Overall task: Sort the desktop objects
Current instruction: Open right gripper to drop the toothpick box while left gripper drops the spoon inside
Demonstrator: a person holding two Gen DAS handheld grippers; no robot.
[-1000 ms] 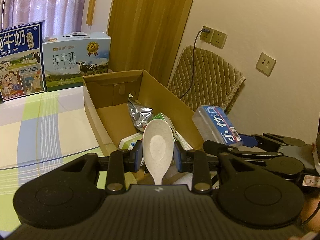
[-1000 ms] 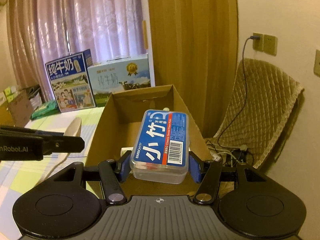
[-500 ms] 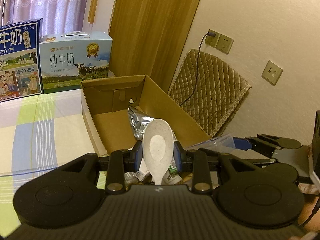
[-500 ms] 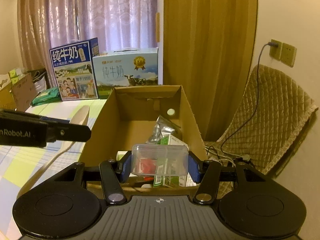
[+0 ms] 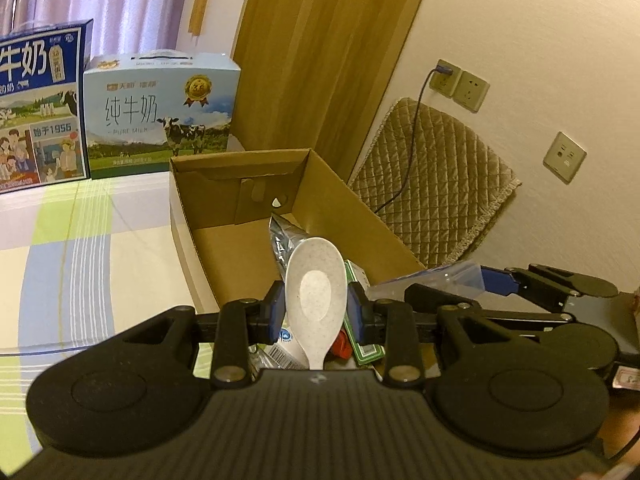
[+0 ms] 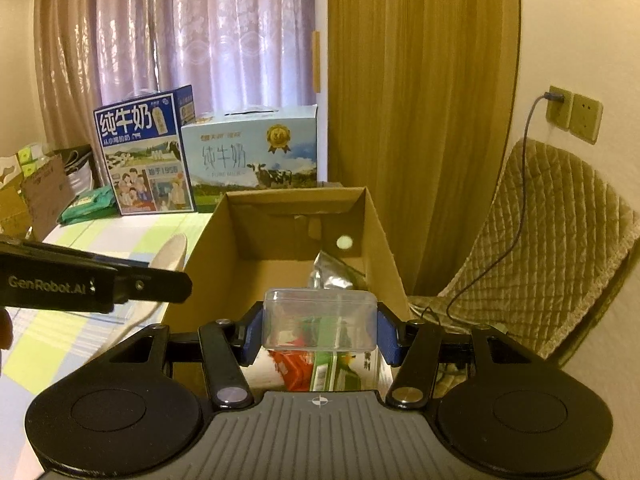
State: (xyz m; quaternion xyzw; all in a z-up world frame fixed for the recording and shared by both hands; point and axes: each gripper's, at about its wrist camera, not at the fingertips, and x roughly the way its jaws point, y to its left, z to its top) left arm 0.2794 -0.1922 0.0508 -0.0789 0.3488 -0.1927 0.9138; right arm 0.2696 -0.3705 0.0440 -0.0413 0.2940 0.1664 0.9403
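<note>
Left tongs (image 6: 96, 286) read "GenRobot.AI" (milk carton (image 5: 160, 114): "PURE MILK").

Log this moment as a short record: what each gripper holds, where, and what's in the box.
left gripper: shut on white spoon, bowl forward
right gripper: shut on clear plastic case
position: both at the near end of the cardboard box
box contents: silver foil pouch, green carton, red packet
behind box: two milk cartons
</note>
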